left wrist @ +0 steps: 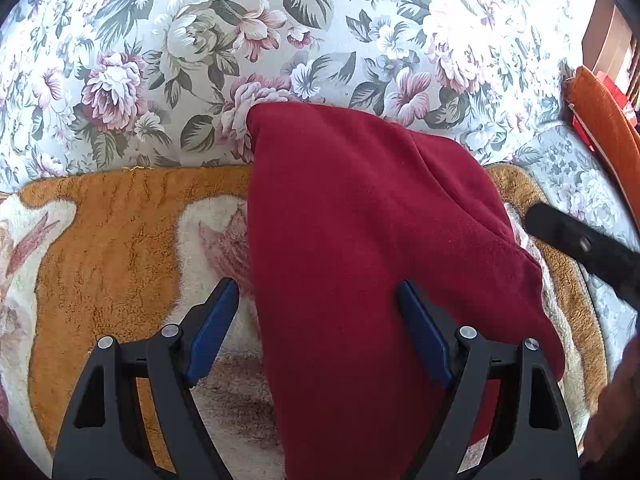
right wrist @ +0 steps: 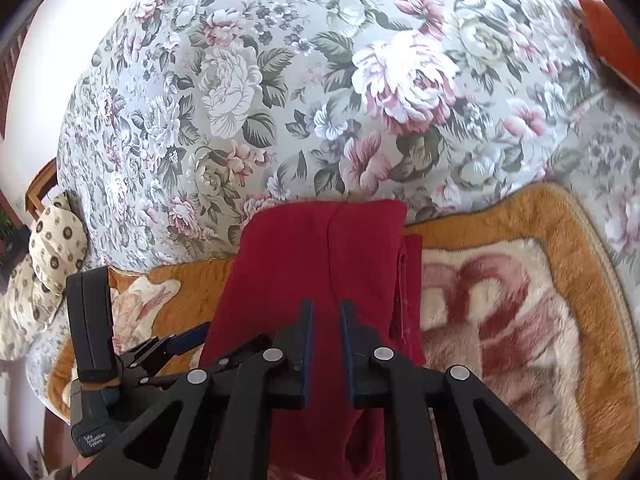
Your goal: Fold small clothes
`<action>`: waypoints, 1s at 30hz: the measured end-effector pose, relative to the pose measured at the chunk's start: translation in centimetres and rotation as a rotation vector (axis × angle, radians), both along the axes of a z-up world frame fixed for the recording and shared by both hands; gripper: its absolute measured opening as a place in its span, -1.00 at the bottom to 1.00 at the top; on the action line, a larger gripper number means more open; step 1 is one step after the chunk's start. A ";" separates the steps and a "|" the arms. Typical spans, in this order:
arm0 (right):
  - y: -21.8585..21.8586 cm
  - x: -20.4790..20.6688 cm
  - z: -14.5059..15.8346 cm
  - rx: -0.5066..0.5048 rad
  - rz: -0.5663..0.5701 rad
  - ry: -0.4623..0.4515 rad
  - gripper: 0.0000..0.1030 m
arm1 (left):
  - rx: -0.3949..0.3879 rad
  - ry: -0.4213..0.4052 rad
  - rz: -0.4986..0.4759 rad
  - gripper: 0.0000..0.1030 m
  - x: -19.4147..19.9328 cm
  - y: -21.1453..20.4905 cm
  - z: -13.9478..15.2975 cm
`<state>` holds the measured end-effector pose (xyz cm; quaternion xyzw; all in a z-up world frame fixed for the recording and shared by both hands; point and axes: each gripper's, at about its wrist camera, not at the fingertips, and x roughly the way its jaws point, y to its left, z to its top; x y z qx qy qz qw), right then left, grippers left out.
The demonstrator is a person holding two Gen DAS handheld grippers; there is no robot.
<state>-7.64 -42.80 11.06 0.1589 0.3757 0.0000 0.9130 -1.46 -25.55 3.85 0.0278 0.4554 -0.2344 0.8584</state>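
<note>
Folding a dark red garment (left wrist: pixel 360 248) lying in the centre of both frames, on an orange and cream blanket (left wrist: pixel 120 240) spread over a flowered sofa (left wrist: pixel 200 60), its far edge reaching the flowered backrest. Left gripper (left wrist: pixel 318 304) hovering at the bottom of its frame with jaws spread wide, one blue pad on the cloth and the other off its left edge over the blanket. Right gripper (right wrist: pixel 326 316) at the bottom centre of its frame with jaws drawn nearly together over the cloth's near end; cannot tell whether any fabric is pinched. Doing this step well probably meaning: catching one layer only, keeping both edges level, bringing the near end toward the far edge, smoothing the stray strip at centre right.
</note>
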 end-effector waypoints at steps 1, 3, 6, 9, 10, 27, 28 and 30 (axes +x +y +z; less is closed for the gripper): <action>0.1 1.0 -0.1 -0.016 0.005 0.015 -0.69 | 0.000 -0.002 -0.001 0.61 0.0 0.0 0.0; -0.2 3.2 -1.1 -0.016 0.001 0.056 -0.68 | 0.001 -0.002 -0.003 0.61 0.0 -0.1 0.0; -1.4 5.1 -3.2 0.000 -0.042 0.101 -0.69 | 0.001 -0.002 -0.011 0.63 0.1 -0.2 -0.1; -2.3 6.4 -5.3 0.048 -0.048 0.123 -0.69 | -0.006 0.005 -0.011 0.63 0.3 -0.3 -0.3; -2.2 6.6 -5.4 0.032 -0.043 0.116 -0.69 | -0.007 0.006 -0.009 0.63 0.3 -0.3 -0.3; -0.9 -1.9 -4.9 -0.001 -0.069 0.131 -0.51 | -0.003 0.055 0.004 0.62 -3.3 1.8 1.4; -1.1 -2.4 -4.4 0.017 -0.072 0.109 -0.49 | 0.002 0.045 -0.002 0.62 -3.8 1.9 1.8; -1.7 -3.7 -3.5 0.069 -0.093 0.038 -0.43 | 0.009 0.022 -0.005 0.62 -4.7 2.7 2.6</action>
